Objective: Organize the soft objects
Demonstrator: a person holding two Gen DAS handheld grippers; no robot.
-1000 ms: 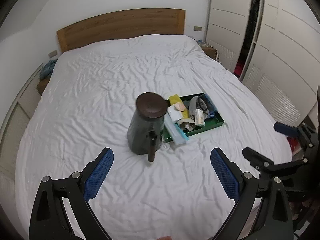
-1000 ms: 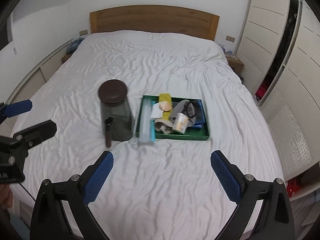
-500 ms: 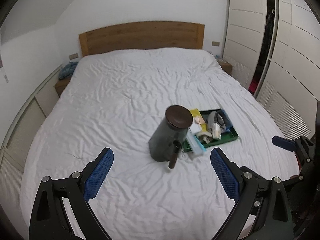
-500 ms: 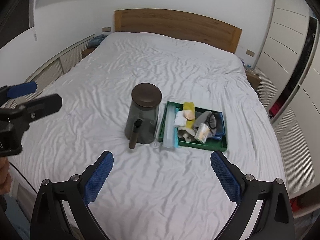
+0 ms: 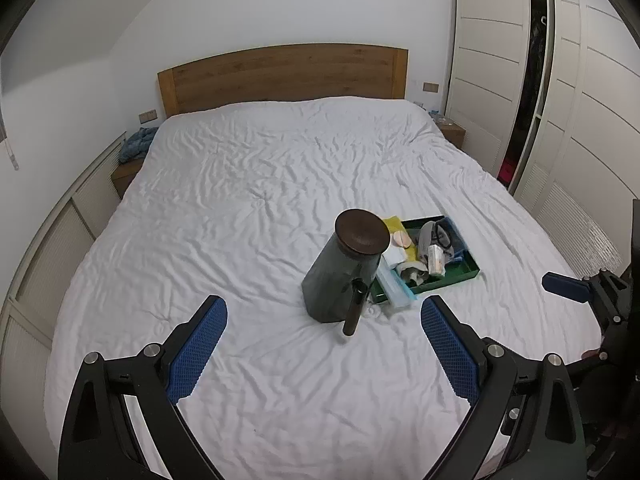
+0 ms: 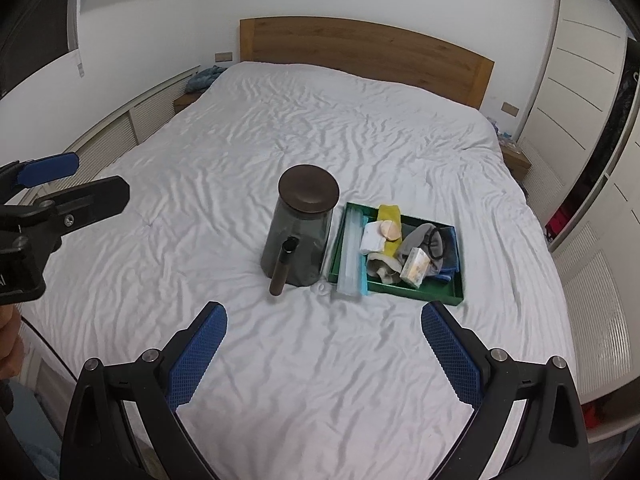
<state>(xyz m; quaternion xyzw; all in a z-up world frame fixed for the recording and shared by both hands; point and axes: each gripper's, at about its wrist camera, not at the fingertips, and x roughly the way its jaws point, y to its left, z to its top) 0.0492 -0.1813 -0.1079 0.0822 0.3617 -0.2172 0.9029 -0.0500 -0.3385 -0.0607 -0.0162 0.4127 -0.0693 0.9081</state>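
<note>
Both of my grippers hang above the foot edge of the bed point(image 5: 248, 184), and neither touches anything. My left gripper point(image 5: 323, 354) has its jaws spread wide with nothing between the blue pads but wrinkled white sheet; my right gripper point(image 6: 323, 350) is spread just as wide and just as empty. In the right wrist view the left gripper shows at the left border, over the bed's left side, a little skin of my hand below it. The soft things lie in a green tray point(image 6: 436, 292) on the sheet, toward the foot edge and right of the bed's middle: a yellow cloth point(image 6: 390, 214) at its far end, a white folded piece point(image 6: 372, 240) with a round pale puff point(image 6: 389, 230) on it, grey socks point(image 6: 420, 240) over a blue cloth point(image 6: 452, 250), and a small printed packet point(image 6: 414, 266) leaning on them. A long clear pouch point(image 6: 352, 252) lies along the tray's left rim, its near end hanging out over the sheet. Just beside the tray's left side stands a dark grey jug point(image 6: 298, 240), upright, with a round brown lid point(image 6: 309, 189) and a brown handle point(image 6: 282, 268) pointing toward the foot edge. The wooden headboard point(image 5: 284, 72) is at the far edge.
</note>
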